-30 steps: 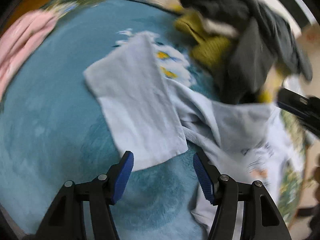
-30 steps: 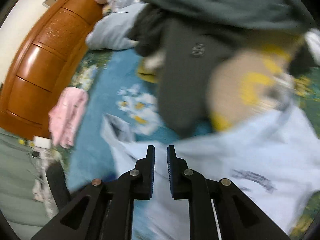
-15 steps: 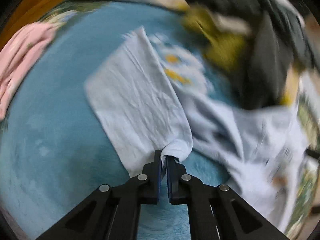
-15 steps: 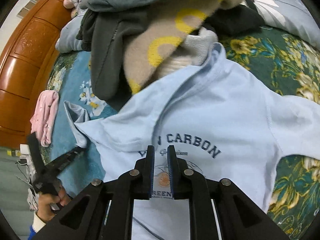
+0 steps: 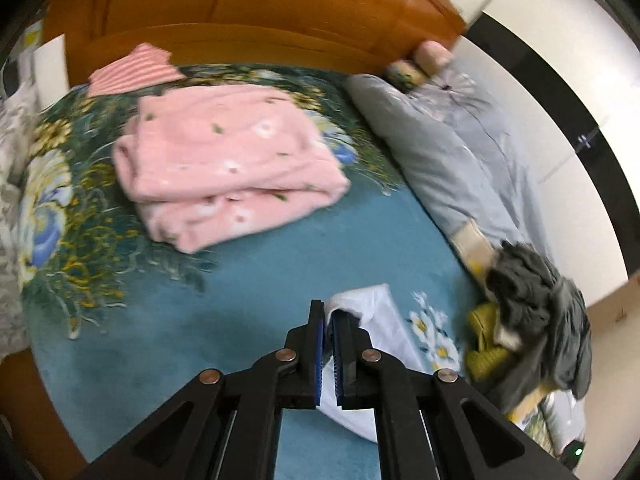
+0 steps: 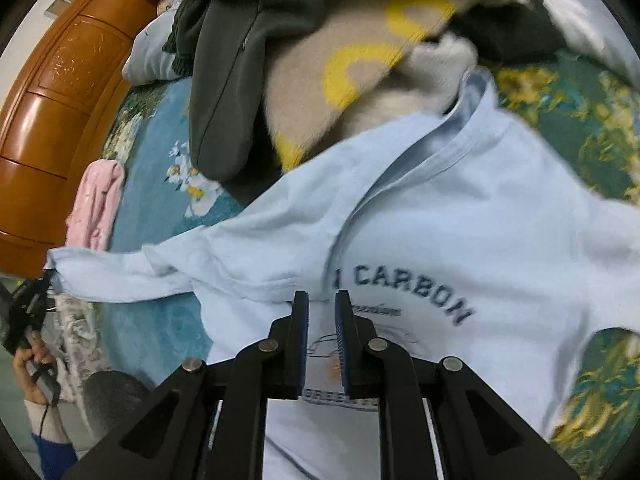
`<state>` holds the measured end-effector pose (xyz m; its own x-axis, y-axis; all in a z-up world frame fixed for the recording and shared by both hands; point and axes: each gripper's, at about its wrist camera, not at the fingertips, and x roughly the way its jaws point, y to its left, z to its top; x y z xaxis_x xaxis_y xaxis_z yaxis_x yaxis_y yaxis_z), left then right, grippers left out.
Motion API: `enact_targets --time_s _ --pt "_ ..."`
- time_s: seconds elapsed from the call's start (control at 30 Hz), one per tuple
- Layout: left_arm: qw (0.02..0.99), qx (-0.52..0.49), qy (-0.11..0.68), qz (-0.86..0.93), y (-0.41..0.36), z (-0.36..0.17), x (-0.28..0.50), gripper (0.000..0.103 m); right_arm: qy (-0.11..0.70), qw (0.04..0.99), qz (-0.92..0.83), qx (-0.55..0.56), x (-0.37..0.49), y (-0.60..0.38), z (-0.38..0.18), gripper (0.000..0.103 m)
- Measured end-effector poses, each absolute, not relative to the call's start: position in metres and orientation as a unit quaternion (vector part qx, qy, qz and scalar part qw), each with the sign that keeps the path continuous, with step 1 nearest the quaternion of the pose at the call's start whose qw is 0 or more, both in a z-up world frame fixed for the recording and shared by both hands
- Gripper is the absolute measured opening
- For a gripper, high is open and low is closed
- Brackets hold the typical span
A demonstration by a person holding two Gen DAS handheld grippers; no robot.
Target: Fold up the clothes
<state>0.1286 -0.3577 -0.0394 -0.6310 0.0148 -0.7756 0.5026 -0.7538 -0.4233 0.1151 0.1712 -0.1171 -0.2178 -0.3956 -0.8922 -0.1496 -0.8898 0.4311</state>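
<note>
The bed (image 5: 168, 320) is covered by a teal floral blanket, with a wooden headboard (image 5: 248, 4) at the far side. Across its right part lies the light blue T-shirt (image 6: 460, 240), chest print facing up, its collar reaching the heap of dark and beige clothes (image 6: 320, 48) beyond. A folded pink garment (image 5: 224, 164) sits far left, near the headboard, well apart from the shirt. The shirt's left sleeve (image 6: 120, 272) is drawn out to the left, its hem clamped in the left tongs (image 5: 328, 320), which are pressed together on the cloth. The right tongs (image 6: 322, 308) have just been opening and stand slightly apart above the shirt's print, with no fabric gripped between them.
</note>
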Motion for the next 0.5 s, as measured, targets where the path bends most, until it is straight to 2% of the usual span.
enact_targets --time_s 0.03,0.07,0.27,0.4,0.43,0.47,0.5 --pt "0.149 0.406 0.318 -0.844 -0.359 -0.042 0.128 0.004 -0.231 0.085 -0.743 0.623 0.115 0.169 -0.123 0.042" --pt "0.151 0.408 0.316 -0.843 -0.359 -0.043 0.126 0.004 -0.242 0.089 -0.737 0.625 0.115 0.167 -0.128 0.048" --pt "0.149 0.408 0.327 -0.839 -0.358 -0.051 0.125 0.004 -0.292 0.095 -0.724 0.618 0.114 0.152 -0.159 0.05" --pt "0.148 0.414 0.329 -0.835 -0.358 -0.055 0.13 0.004 -0.367 0.097 -0.715 0.587 0.112 0.148 -0.164 0.05" --pt "0.147 0.415 0.329 -0.835 -0.359 -0.056 0.131 0.004 -0.382 0.097 -0.713 0.58 0.112 0.148 -0.163 0.047" --pt "0.148 0.416 0.33 -0.835 -0.36 -0.057 0.132 0.004 -0.376 0.086 -0.719 0.578 0.111 0.148 -0.16 0.038" --pt "0.148 0.416 0.331 -0.834 -0.361 -0.058 0.133 0.004 -0.368 0.078 -0.722 0.581 0.109 0.149 -0.157 0.01"
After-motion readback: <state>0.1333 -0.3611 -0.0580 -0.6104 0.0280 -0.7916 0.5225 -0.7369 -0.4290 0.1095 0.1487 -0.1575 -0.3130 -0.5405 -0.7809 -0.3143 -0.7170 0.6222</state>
